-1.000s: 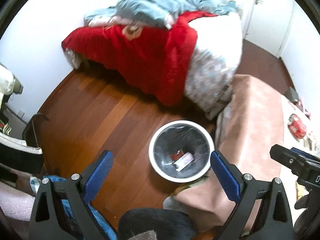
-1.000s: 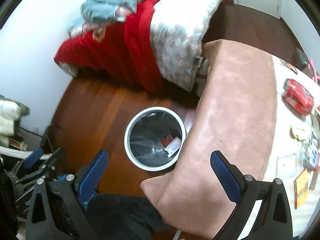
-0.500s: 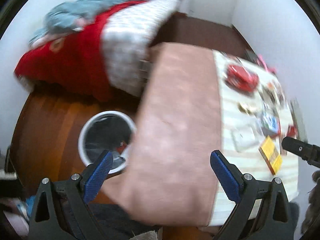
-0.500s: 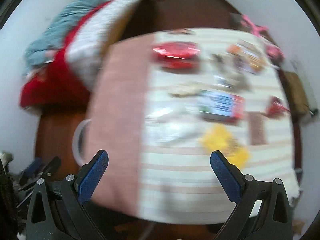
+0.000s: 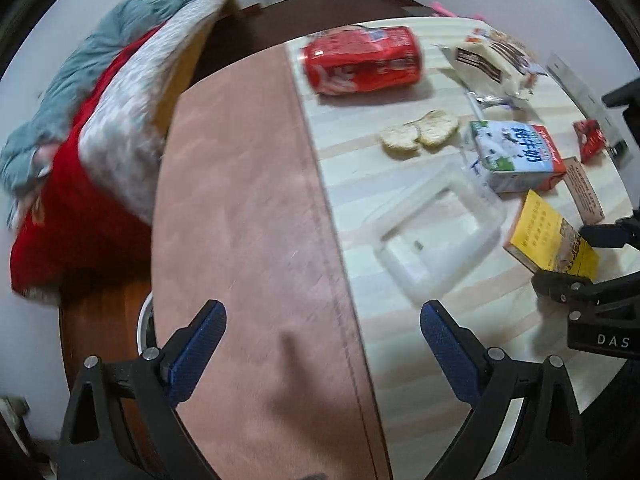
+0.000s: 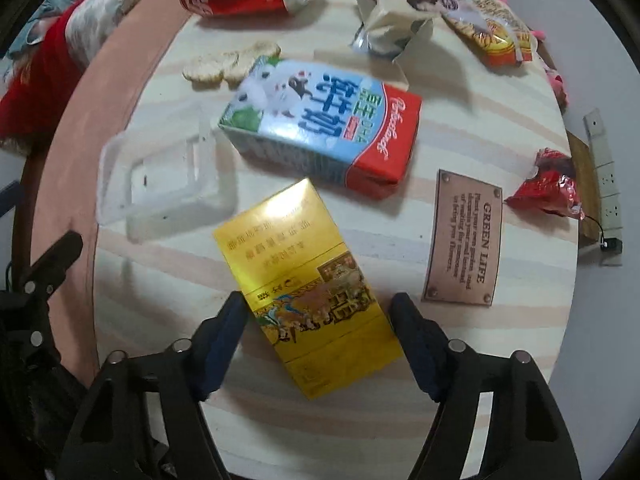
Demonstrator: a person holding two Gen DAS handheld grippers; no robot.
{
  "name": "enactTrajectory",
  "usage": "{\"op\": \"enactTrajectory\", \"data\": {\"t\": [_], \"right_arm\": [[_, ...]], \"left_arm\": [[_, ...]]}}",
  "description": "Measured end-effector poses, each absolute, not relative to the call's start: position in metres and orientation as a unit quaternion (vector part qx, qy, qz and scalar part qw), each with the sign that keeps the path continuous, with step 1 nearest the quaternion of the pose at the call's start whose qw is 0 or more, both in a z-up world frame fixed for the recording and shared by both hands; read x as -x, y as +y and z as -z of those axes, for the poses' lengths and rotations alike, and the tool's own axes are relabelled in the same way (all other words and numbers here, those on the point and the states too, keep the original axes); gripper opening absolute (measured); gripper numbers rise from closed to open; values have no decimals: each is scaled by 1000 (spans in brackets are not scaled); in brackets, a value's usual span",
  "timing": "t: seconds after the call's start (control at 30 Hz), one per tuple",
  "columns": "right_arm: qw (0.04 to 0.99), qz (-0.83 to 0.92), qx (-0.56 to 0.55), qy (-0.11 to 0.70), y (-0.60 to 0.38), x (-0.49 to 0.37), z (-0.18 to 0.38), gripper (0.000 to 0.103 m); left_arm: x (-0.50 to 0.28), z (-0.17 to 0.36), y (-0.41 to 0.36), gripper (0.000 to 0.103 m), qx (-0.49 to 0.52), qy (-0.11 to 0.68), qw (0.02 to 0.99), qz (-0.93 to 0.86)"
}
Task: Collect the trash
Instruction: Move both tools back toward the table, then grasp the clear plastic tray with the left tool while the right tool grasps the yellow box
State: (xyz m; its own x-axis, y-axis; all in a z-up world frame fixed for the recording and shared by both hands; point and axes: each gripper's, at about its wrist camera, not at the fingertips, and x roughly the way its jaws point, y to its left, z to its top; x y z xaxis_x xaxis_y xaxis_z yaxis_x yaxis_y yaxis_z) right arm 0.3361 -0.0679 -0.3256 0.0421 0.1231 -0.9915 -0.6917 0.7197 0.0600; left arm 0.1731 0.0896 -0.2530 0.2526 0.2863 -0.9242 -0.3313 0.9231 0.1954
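Here the right gripper (image 6: 318,320) points down over the yellow box (image 6: 308,284), which lies flat on the table (image 6: 400,240) below the milk carton (image 6: 320,128). Its jaws are closing astride the box's near end, pads not yet pressing. Centre the box, then lift. The left gripper (image 5: 320,332) hangs open, empty.

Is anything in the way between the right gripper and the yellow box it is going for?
Nothing visible. The right gripper is closing with the yellow box already between its fingers; the pads do not seem to press on it yet. The milk carton and clear plastic tray lie beyond the box.
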Motion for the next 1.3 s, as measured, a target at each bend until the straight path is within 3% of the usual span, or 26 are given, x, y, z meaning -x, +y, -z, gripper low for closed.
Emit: {"op": "enactTrajectory", "data": {"t": [0.23,0.4,0.43,0.47,0.53,0.63,0.73,0.83,0.93,1.17,1.3], "right_arm": [[712,-207,115,662,-125,-384,319,70],[690,-211,89,687,-139,-399,321,76],[690,-214,95,685,-138,-399,319,76],[690,-218,100,683,-137,-400,318,76],[690,-222,123,678,-130,-399,316,76],[690,-224,165,668,-115,-389,316,75],[692,-224,202,656,-106,-380,317,74],[697,-234,216,642,-94,-369,315,61],[686,-253,190,655,-91,-362,309,60],[682,-236,211,659,-72,-352,302,63],[694,-232,227,642,-58,-329,294,59]], "left_arm": [[-220,257,74,99,-21,600,795,-85],[-253,276,64,98,-39,632,774,-13],[-256,278,63,95,-37,635,772,-5],[-259,280,63,82,-34,637,770,-4],[-261,281,62,69,-22,638,769,-6],[-257,277,67,62,23,628,777,-24],[-247,280,88,60,93,630,767,-76],[-230,280,105,60,162,619,759,-122],[-223,282,112,61,191,605,763,-124],[-226,289,94,57,116,613,770,-134],[-212,282,80,56,101,596,779,-164]]}}
